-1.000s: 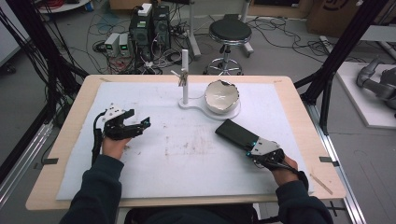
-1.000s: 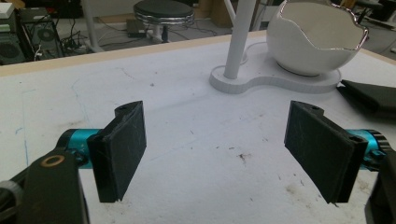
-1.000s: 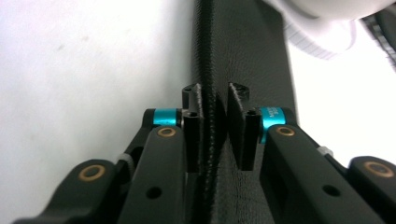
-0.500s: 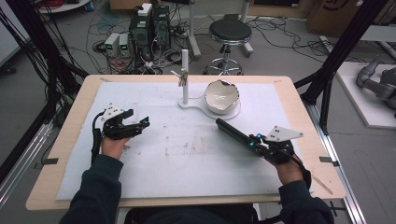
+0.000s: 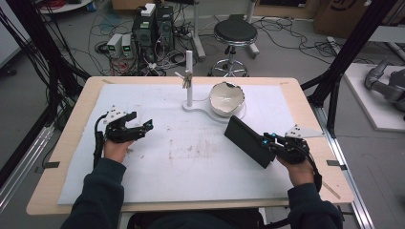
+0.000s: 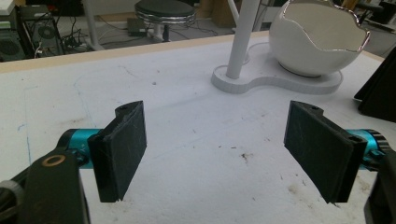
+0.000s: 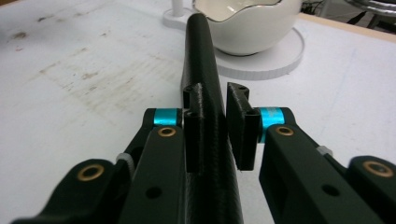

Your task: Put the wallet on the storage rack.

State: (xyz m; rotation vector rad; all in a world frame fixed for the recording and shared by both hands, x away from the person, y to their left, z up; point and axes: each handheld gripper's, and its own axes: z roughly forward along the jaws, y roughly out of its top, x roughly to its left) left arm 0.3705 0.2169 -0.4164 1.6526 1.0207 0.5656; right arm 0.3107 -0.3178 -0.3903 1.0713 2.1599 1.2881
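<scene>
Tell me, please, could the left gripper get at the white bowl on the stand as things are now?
Probably yes. The left gripper is open and holds nothing, and bare mat lies between it and the white bowl. The stand's post rises just left of the bowl, so it should come in from the front, past the post.

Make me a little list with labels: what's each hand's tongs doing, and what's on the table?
held thing: black flat case, gripped on edge
right tongs: shut on the case, lifting its near end
left tongs: open, nothing between them
also on table: white egg-shaped bowl on a white stand with a post
surface: white mat, scuffed
</scene>
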